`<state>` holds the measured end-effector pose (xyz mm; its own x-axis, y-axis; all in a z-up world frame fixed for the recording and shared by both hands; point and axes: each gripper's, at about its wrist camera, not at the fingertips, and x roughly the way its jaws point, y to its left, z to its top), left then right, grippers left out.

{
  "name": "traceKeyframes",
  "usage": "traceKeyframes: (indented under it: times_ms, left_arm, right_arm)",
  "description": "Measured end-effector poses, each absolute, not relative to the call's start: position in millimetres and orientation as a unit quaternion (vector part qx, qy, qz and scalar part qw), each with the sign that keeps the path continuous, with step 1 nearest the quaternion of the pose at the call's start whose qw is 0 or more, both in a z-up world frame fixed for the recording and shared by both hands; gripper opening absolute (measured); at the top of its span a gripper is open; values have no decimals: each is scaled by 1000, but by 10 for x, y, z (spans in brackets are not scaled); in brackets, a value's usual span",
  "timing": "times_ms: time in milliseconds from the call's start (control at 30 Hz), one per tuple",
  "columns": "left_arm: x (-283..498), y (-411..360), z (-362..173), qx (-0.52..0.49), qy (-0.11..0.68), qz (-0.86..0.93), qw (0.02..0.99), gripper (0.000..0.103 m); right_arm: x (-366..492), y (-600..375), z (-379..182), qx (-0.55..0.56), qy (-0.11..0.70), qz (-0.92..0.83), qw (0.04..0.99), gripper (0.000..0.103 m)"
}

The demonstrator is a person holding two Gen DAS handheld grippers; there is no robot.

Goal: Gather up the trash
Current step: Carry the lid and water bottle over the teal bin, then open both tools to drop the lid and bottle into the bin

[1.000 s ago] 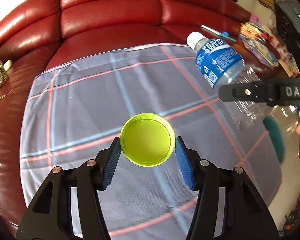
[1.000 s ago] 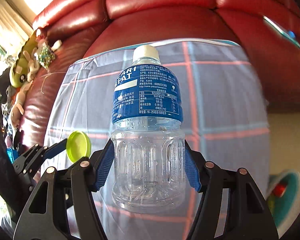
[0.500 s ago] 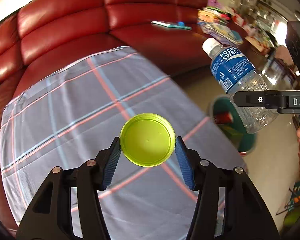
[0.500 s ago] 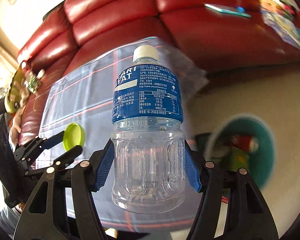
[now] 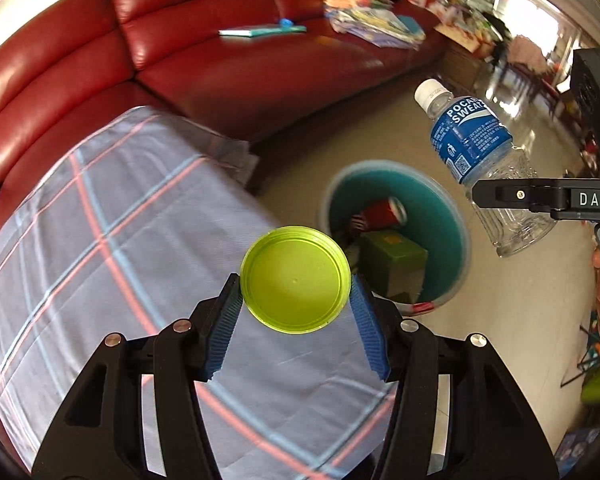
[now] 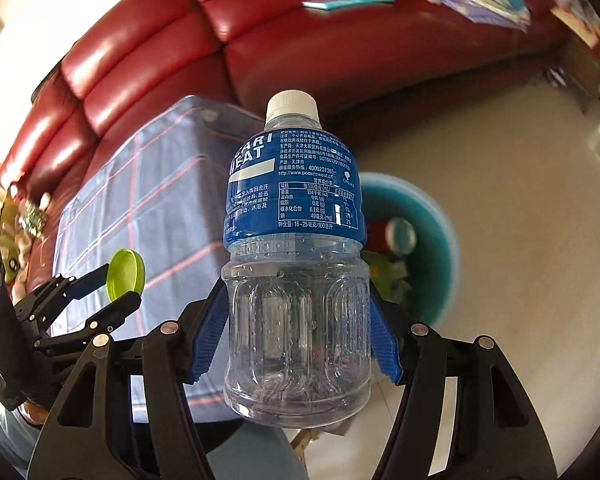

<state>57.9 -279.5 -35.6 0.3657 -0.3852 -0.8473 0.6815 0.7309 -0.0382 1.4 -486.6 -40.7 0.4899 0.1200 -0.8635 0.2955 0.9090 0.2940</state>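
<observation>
Step in hand: carrying two pieces of trash toward the teal waste bin [image 5: 456, 216], judged from the load in both grippers and the bin ahead.
Left gripper [image 5: 295, 304]: closed on the lime-green plastic lid [image 5: 295, 280], blue pads pressing its rim from both sides; lid at frame centre, its hollow side facing the camera.
Right gripper [image 6: 296, 320]: clamped around the lower ribbed body of the Pocari Sweat bottle [image 6: 296, 248], held upright at frame centre.
Bin position: lower centre-right in the left view, on the pale floor just beside the plaid-covered table [image 5: 112, 264]; partly behind the bottle in the right view.
Handling advice: bring each item squarely over the bin mouth before opening; release one at a time; keep the lid level so it does not slip from the pads.
Bottle: clear, white cap, blue label, apparently empty, droplets inside.
Bin contents: a red can [image 5: 382, 212] and a green carton [image 5: 394, 256], blurred.
Background: red leather sofa [image 5: 180, 60], upper frame.
</observation>
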Motion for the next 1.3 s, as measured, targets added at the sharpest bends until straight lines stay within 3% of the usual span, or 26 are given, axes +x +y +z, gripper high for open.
traceKeyframes:
  times_ms: [500,1200,1267,1300]
  left_arm:
    - [506,-3590,-630,184,477,-363,779,53]
    - [630,-3924,-976,180,508,-365,759,53]
    - [645,-3951,-995,181,509,-360,761,54]
    - [651,-3954,-1003,183,510,-358,761,59]
  right_arm:
    - [-113,-5320,-768,250,511,-72,819,65]
    - [274,-5284,-1127,253,539,-71,801,65]
    - [278,-5302,-1133,253,539,-71,800,65]
    - [285,-5307,-1135,254,539,-72,800,65]
